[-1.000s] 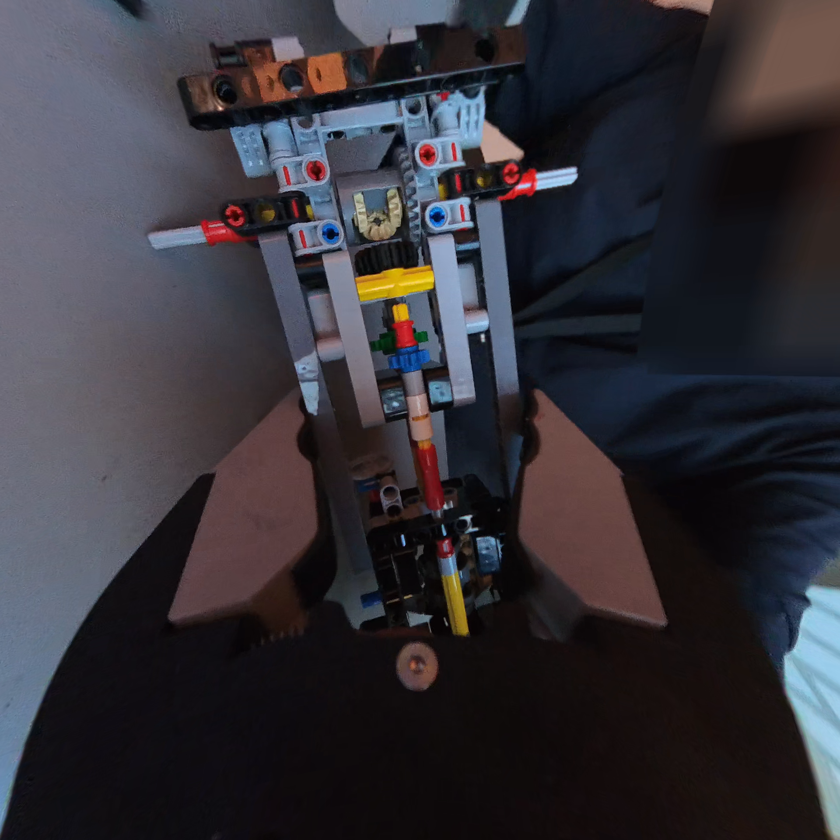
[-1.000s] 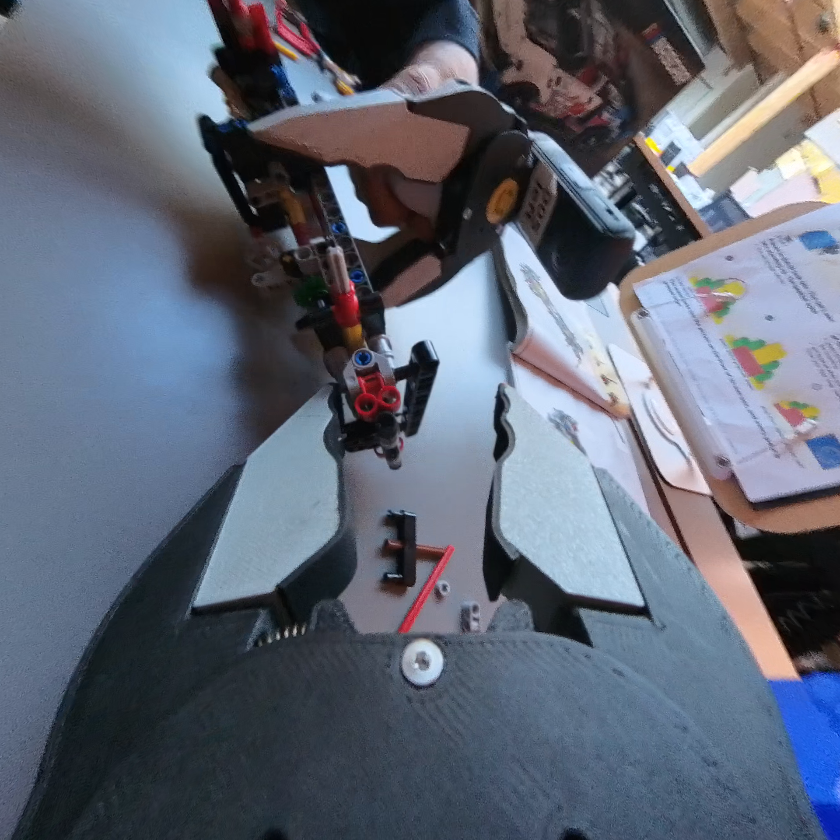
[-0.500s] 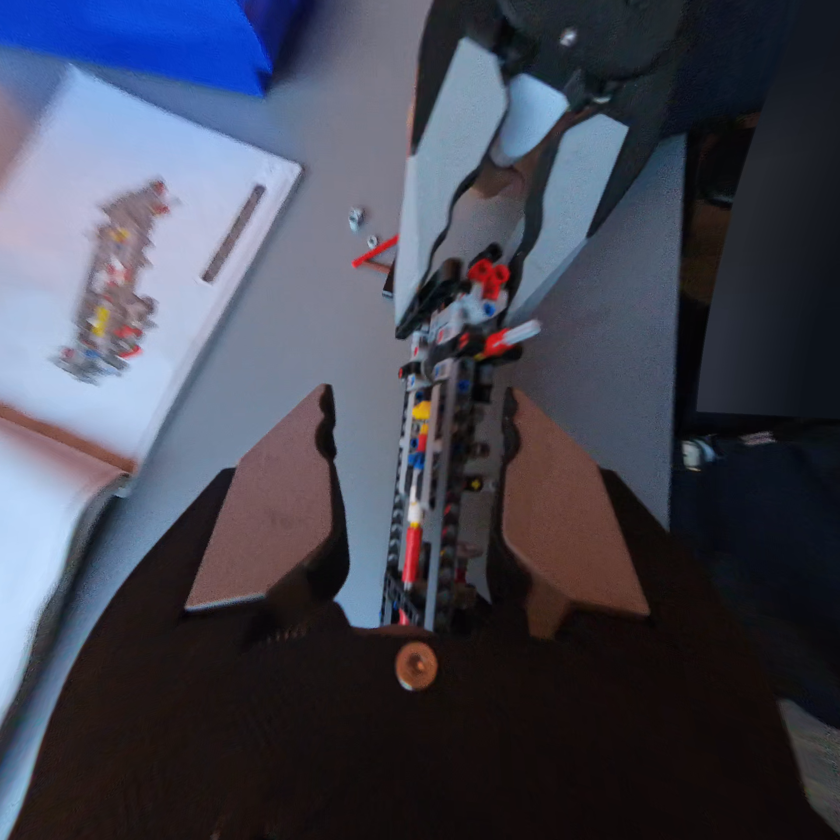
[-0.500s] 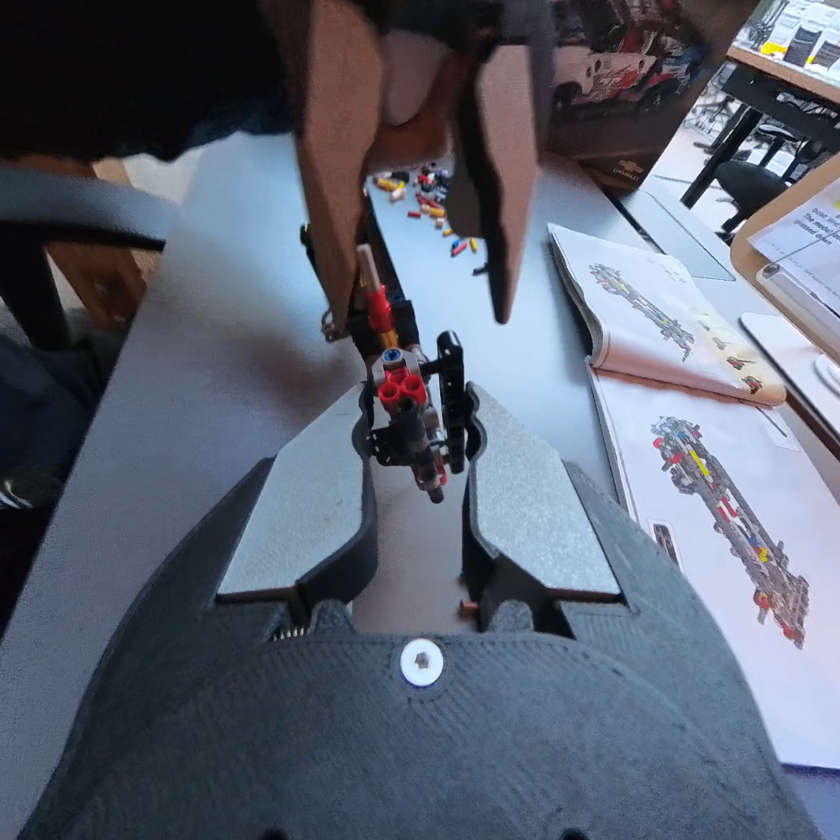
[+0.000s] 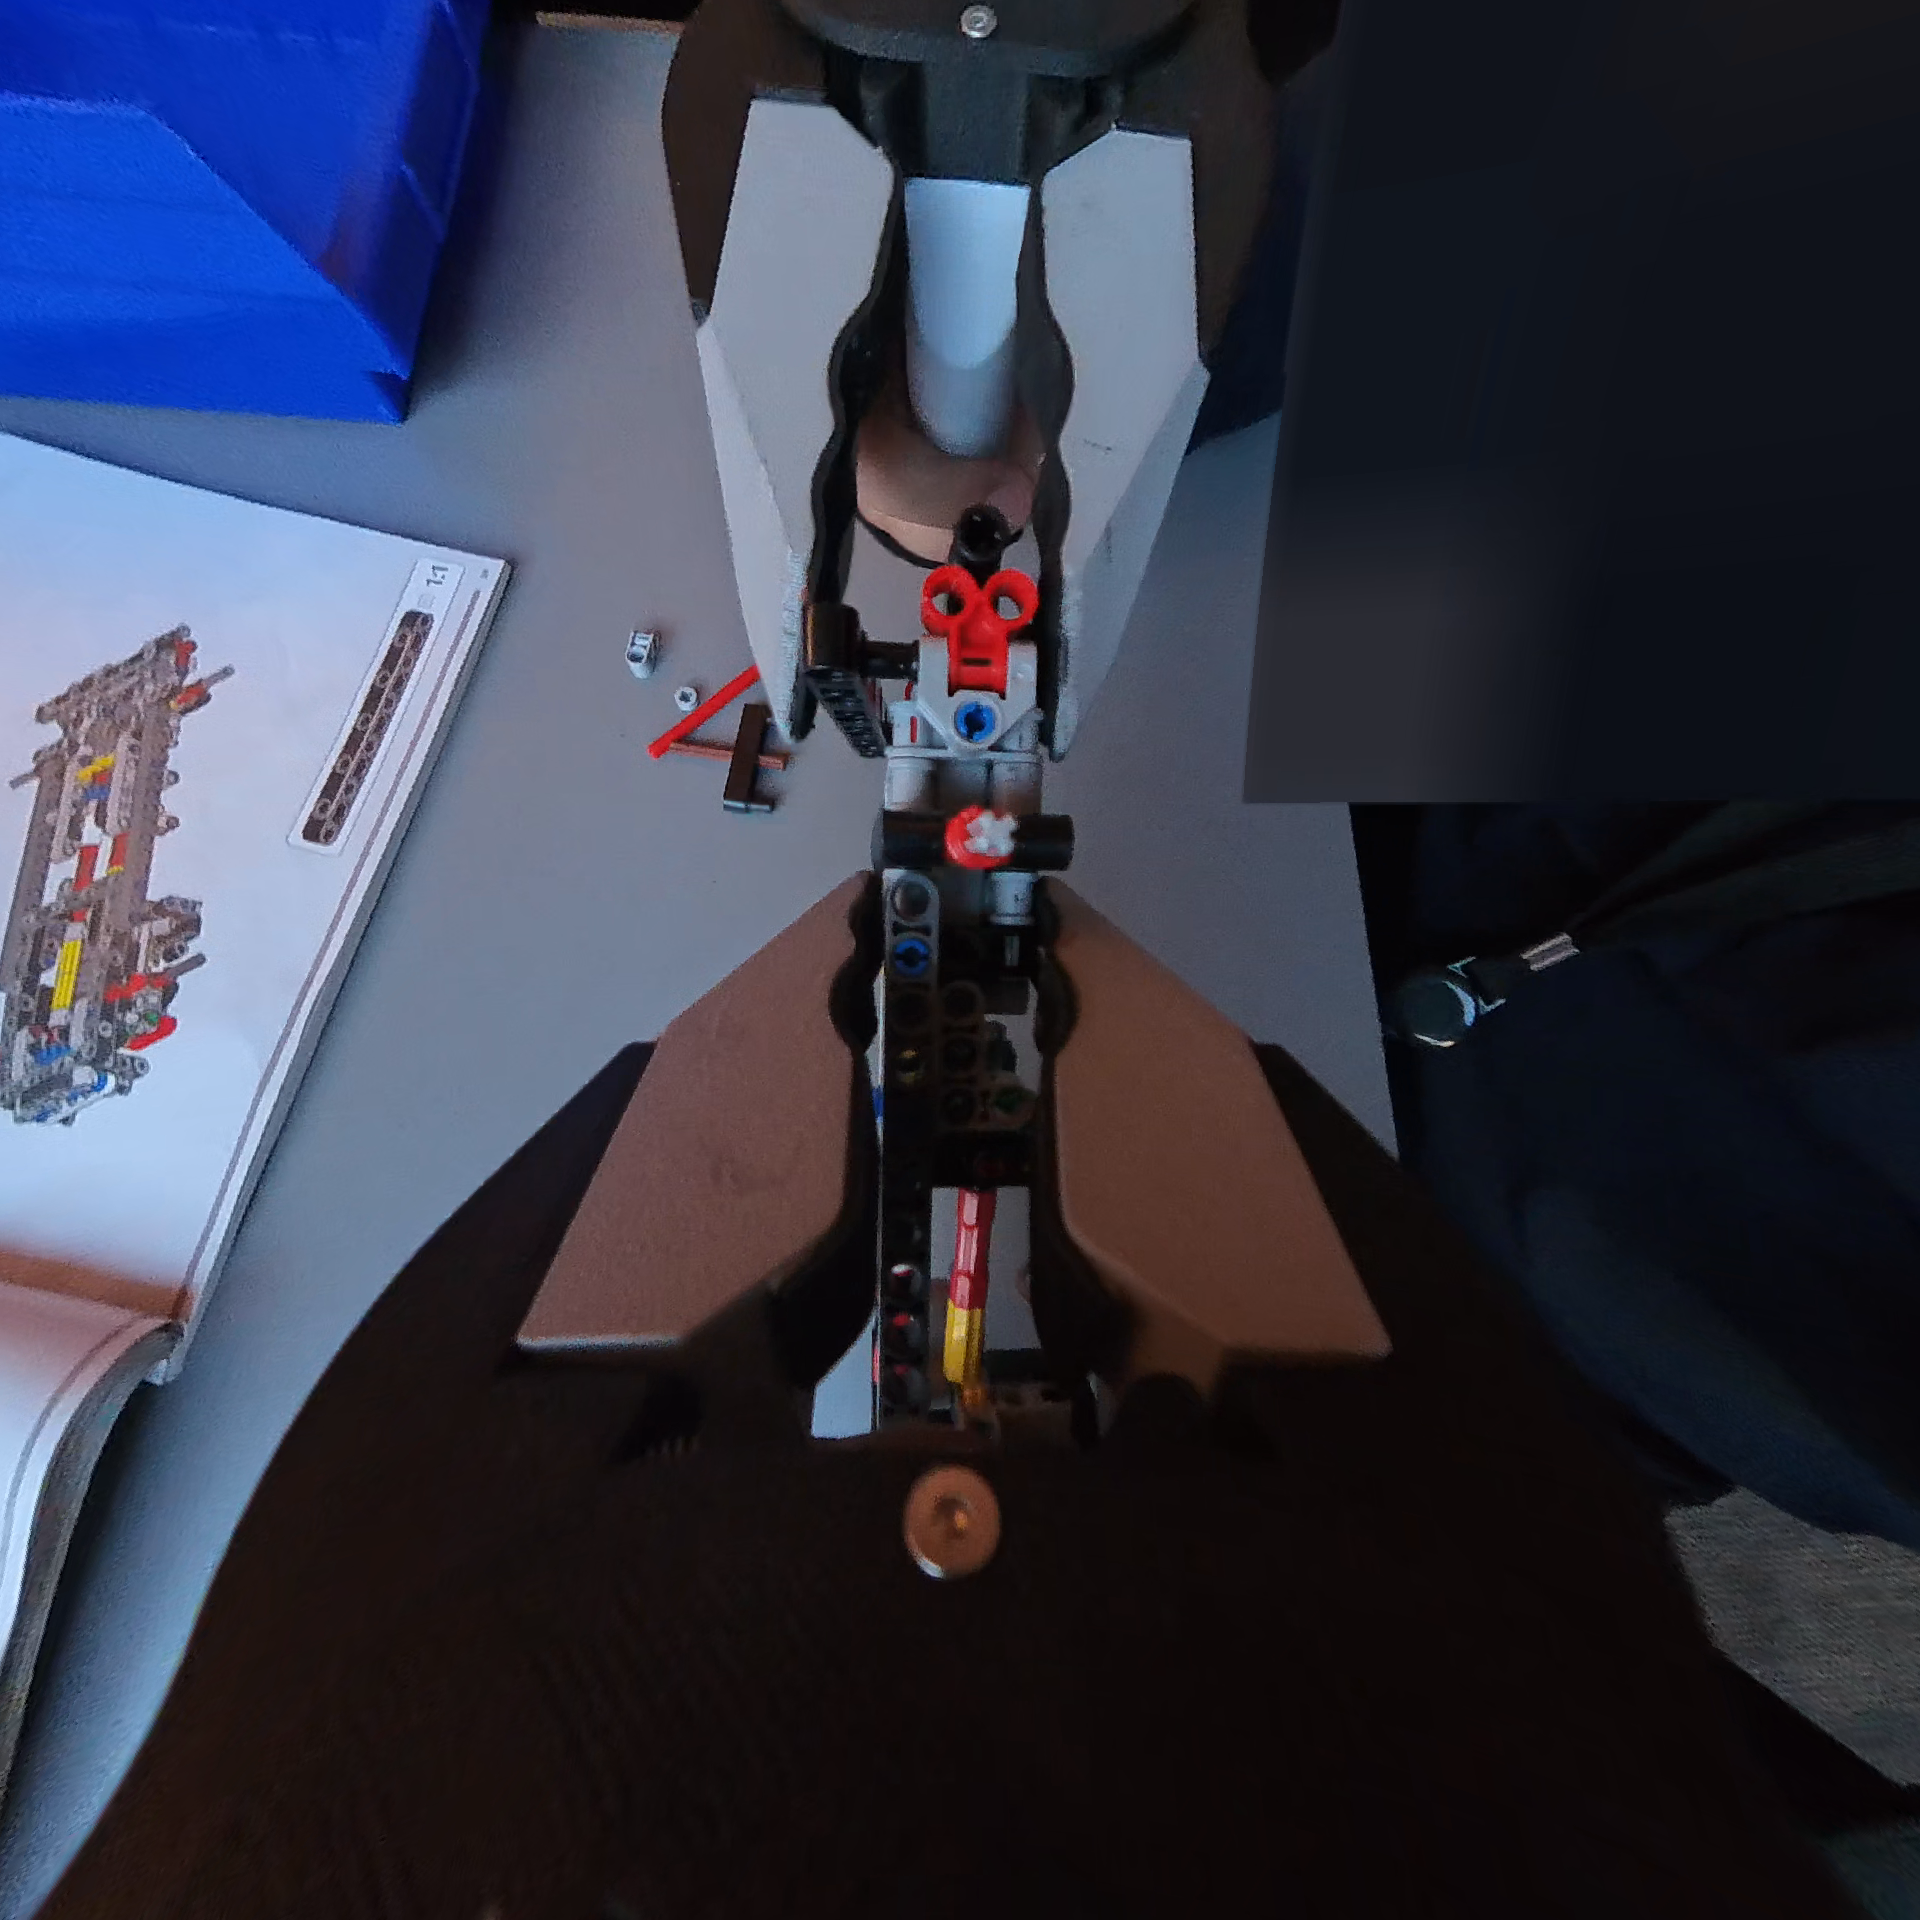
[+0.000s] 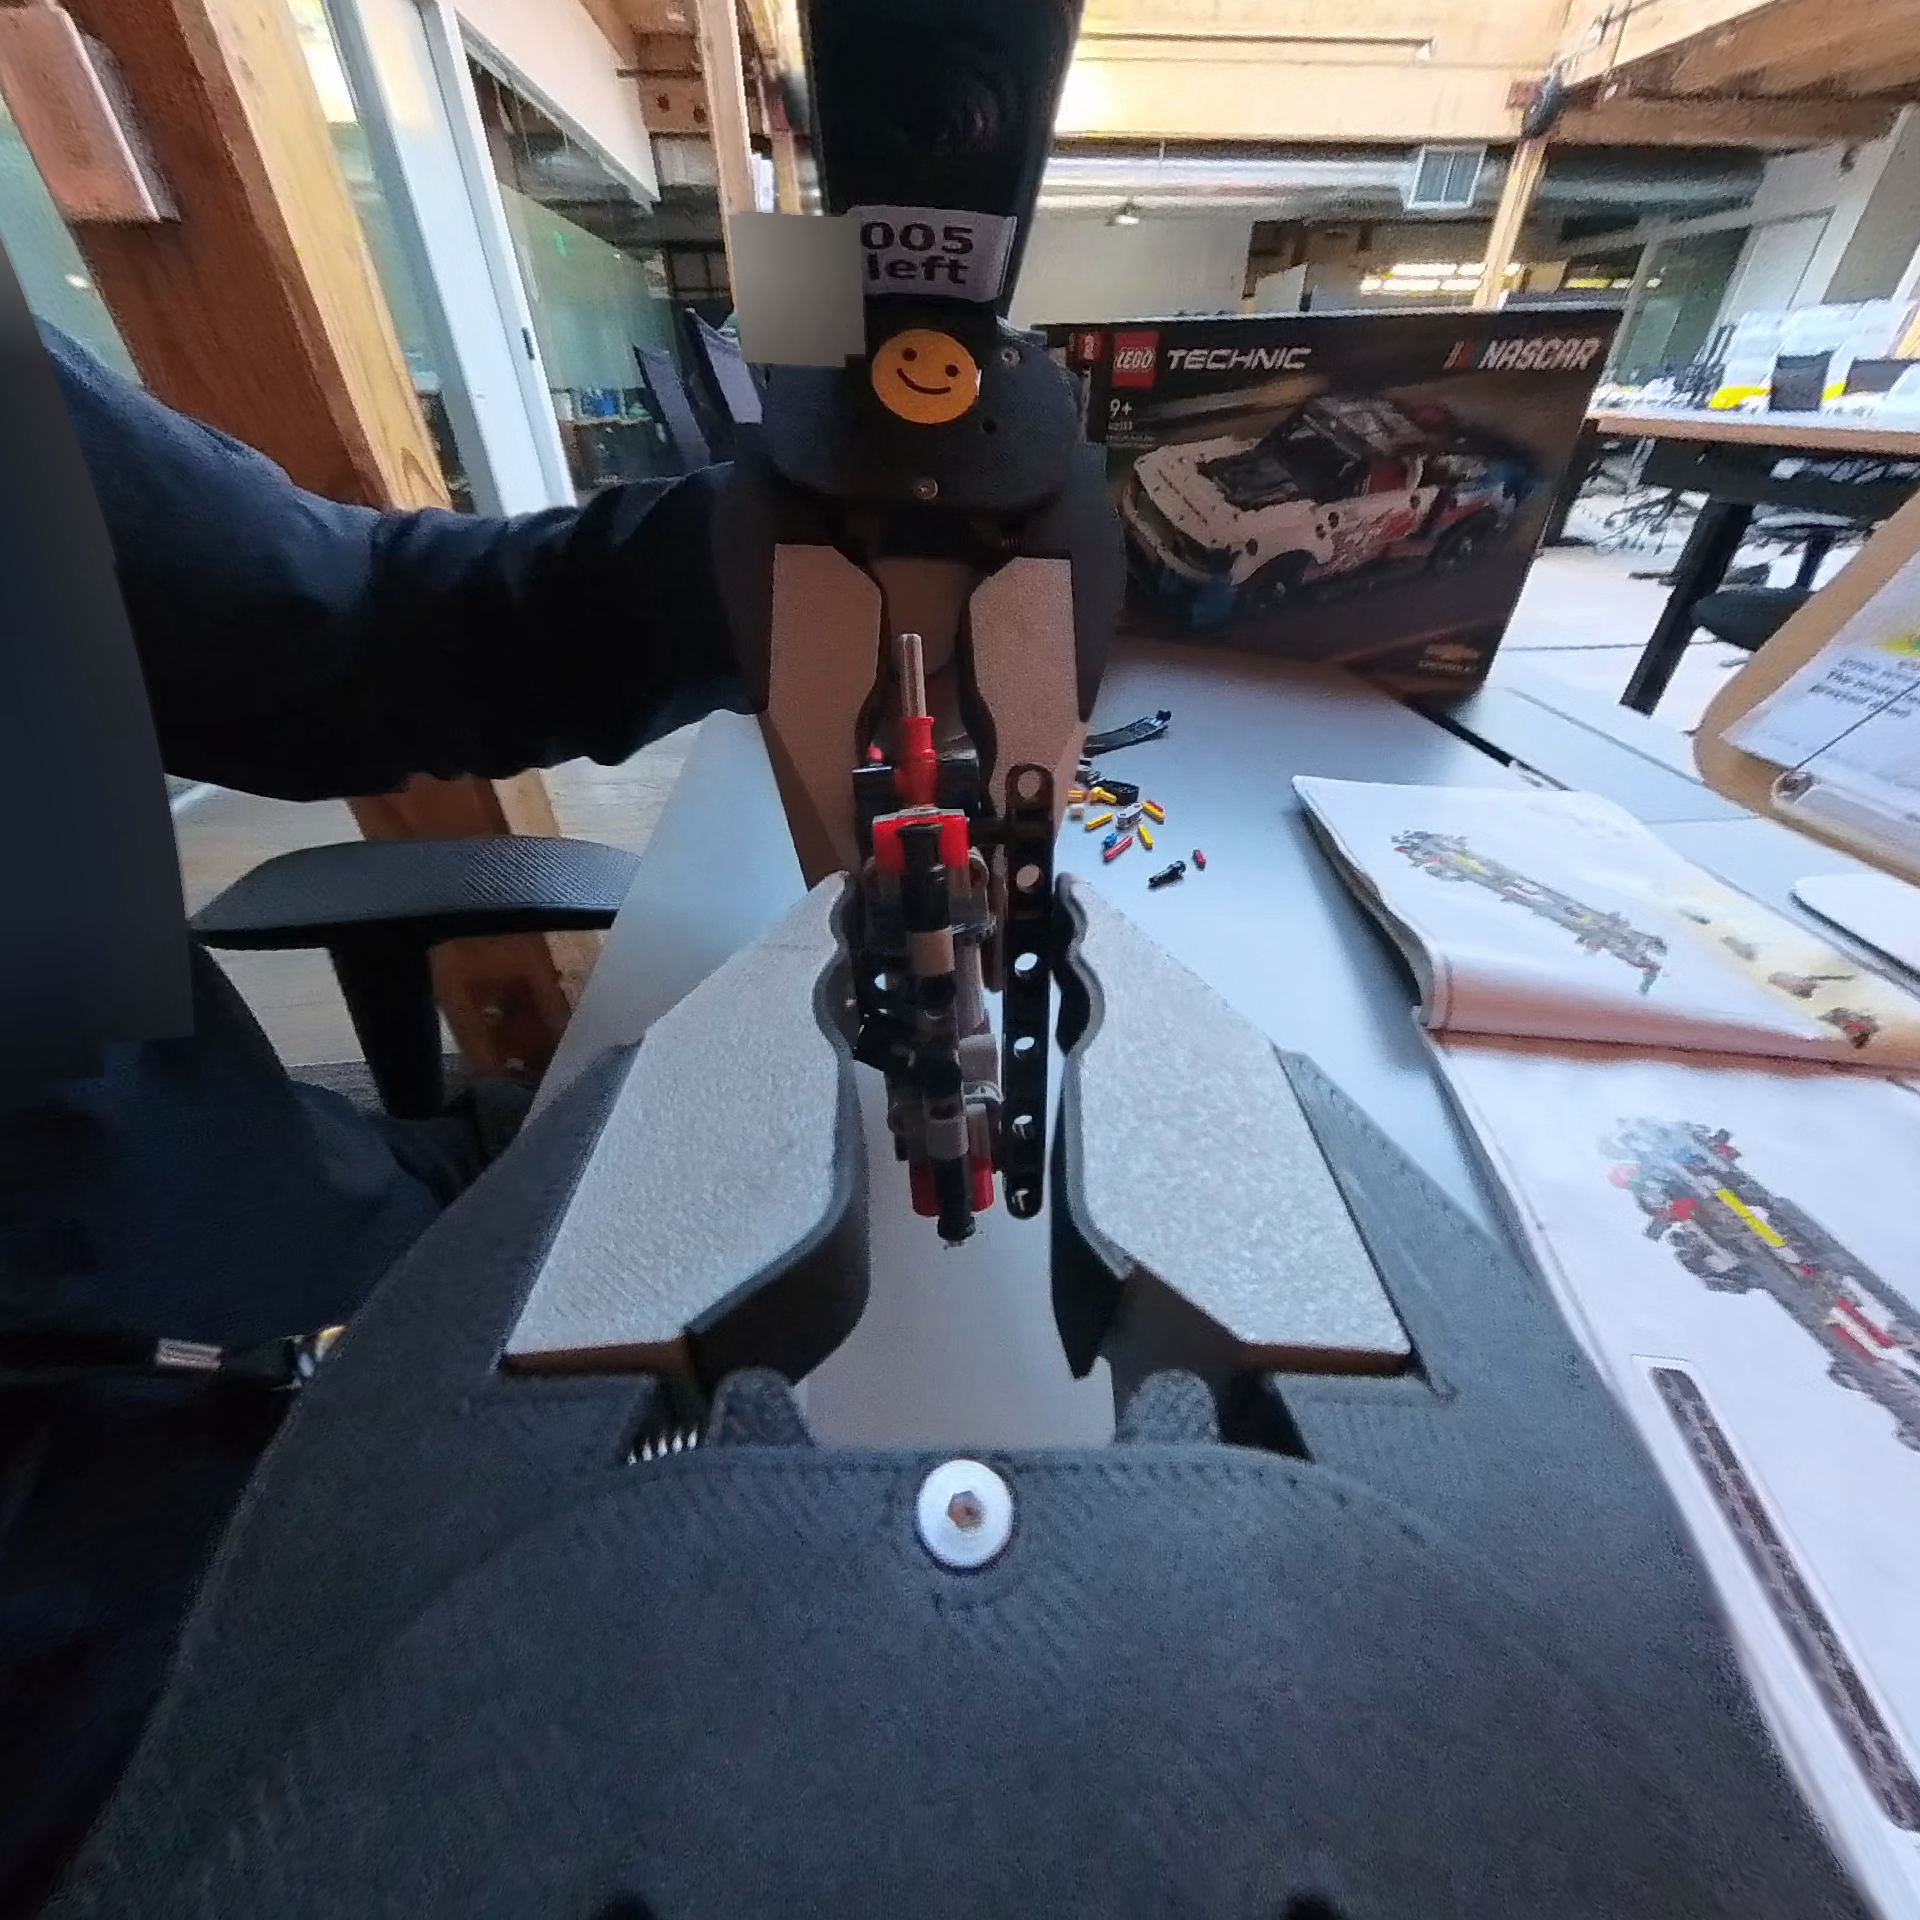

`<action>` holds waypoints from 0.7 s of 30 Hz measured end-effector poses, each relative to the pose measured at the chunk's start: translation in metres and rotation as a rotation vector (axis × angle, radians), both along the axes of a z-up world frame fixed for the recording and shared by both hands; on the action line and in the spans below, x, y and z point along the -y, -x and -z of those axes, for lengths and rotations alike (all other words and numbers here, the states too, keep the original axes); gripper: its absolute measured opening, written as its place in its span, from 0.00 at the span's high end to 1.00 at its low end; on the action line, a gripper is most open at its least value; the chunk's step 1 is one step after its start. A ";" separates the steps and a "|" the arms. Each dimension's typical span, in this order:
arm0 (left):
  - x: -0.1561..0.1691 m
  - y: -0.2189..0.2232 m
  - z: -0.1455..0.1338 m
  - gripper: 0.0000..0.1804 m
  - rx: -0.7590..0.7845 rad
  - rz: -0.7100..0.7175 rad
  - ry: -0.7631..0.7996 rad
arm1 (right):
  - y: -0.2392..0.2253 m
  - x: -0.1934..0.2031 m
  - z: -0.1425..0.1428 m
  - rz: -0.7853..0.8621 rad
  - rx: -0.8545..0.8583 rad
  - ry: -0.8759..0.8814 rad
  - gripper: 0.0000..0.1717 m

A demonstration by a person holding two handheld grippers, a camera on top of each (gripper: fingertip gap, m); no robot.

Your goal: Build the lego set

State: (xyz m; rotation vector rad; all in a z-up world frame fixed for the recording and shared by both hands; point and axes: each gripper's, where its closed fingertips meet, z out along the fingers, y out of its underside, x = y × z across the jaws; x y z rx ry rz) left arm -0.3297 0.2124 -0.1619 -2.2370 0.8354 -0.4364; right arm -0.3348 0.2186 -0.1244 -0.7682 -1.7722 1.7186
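I hold the toy brick frame above the grey table: my left gripper clamps its near end, my right gripper its far end. Loose pieces lie unattached just left of it.

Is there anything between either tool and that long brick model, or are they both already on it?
Nothing visible stands between. The left tool and the right tool each close on opposite ends of the brick model, held up between them above the grey table.
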 end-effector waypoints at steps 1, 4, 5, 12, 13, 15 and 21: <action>-0.001 -0.002 -0.001 0.86 -0.002 0.007 -0.005 | -0.002 -0.001 -0.002 0.008 -0.019 -0.013 0.81; -0.002 -0.009 -0.003 0.86 0.004 0.027 -0.013 | -0.009 -0.001 -0.006 0.004 -0.056 -0.017 0.81; -0.002 -0.010 -0.004 0.86 0.002 0.033 -0.016 | -0.010 0.000 -0.008 -0.004 -0.062 -0.009 0.81; 0.000 -0.015 0.002 0.86 0.002 0.049 -0.010 | -0.014 0.002 -0.010 -0.042 -0.045 0.051 0.82; -0.001 -0.015 0.003 0.86 0.002 0.049 -0.010 | -0.014 0.001 -0.009 -0.040 -0.042 0.052 0.83; -0.001 -0.015 0.003 0.86 0.006 0.050 -0.012 | -0.014 0.000 -0.008 -0.044 -0.042 0.065 0.83; -0.005 -0.013 0.002 0.86 0.026 0.040 -0.012 | -0.010 -0.004 -0.010 -0.071 -0.015 0.166 0.83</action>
